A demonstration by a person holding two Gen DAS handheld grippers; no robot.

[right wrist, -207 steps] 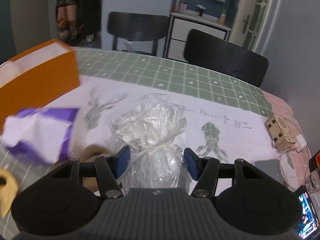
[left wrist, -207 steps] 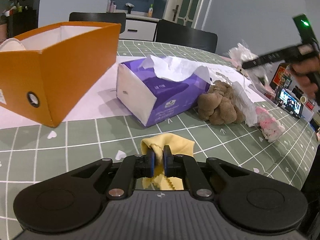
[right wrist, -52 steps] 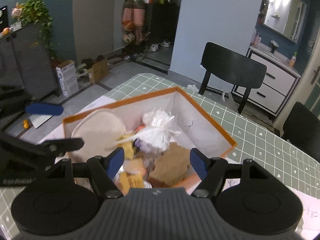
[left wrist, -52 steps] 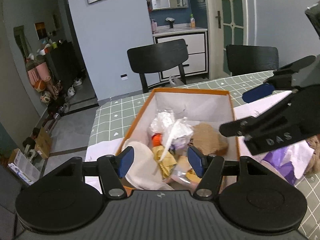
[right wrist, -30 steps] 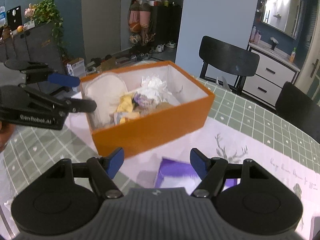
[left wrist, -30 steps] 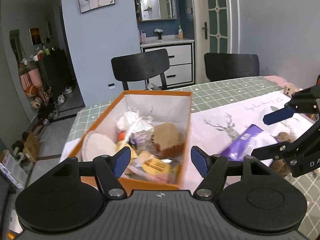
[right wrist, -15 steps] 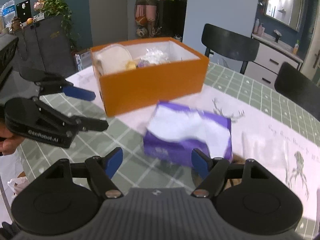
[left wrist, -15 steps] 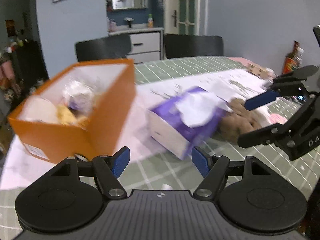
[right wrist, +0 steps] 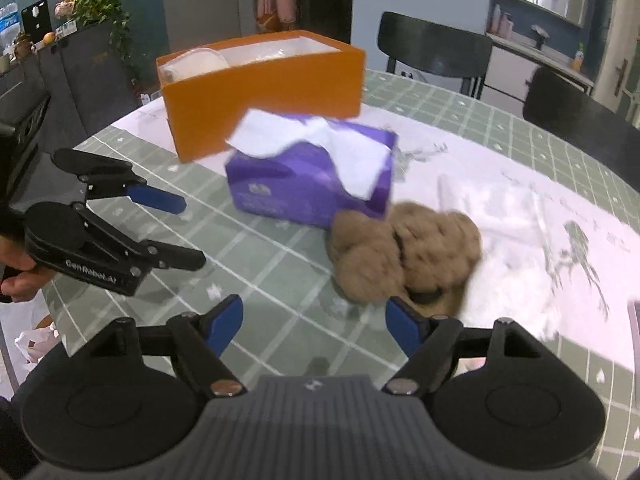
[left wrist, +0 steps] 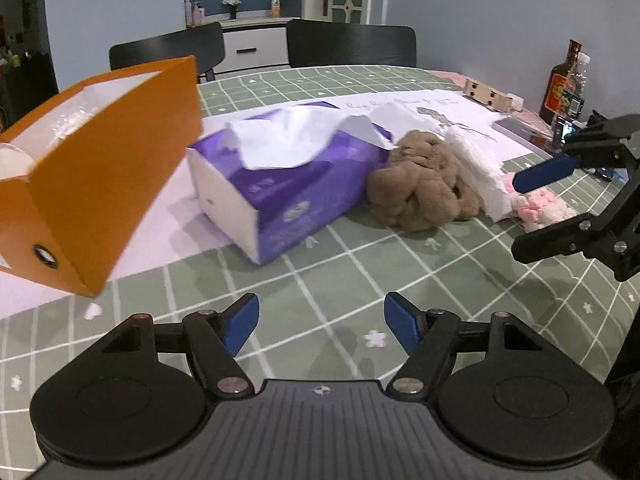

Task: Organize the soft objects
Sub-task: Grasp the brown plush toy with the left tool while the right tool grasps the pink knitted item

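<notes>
An orange box (left wrist: 108,168) (right wrist: 264,92) with soft things inside stands on the green checked tablecloth. A purple tissue pack (left wrist: 288,188) (right wrist: 316,176) lies beside it. A brown fluffy cloth (left wrist: 420,192) (right wrist: 404,256) lies right of the pack, with a white paper wad (left wrist: 476,168) and a pink-white fluffy thing (left wrist: 544,210) beyond. My left gripper (left wrist: 320,326) (right wrist: 188,232) is open and empty, low over the table before the pack. My right gripper (right wrist: 314,324) (left wrist: 520,216) is open and empty, close to the brown cloth.
A white printed sheet (right wrist: 540,216) lies under the box and the cloths. Bottles (left wrist: 564,80), a small wooden block (left wrist: 486,94) and a phone (left wrist: 568,130) stand at the table's right edge. Black chairs (left wrist: 352,46) stand behind the table.
Both grippers have left the orange box, open and empty, and swung right and down toward the tissue pack and the brown cloth.
</notes>
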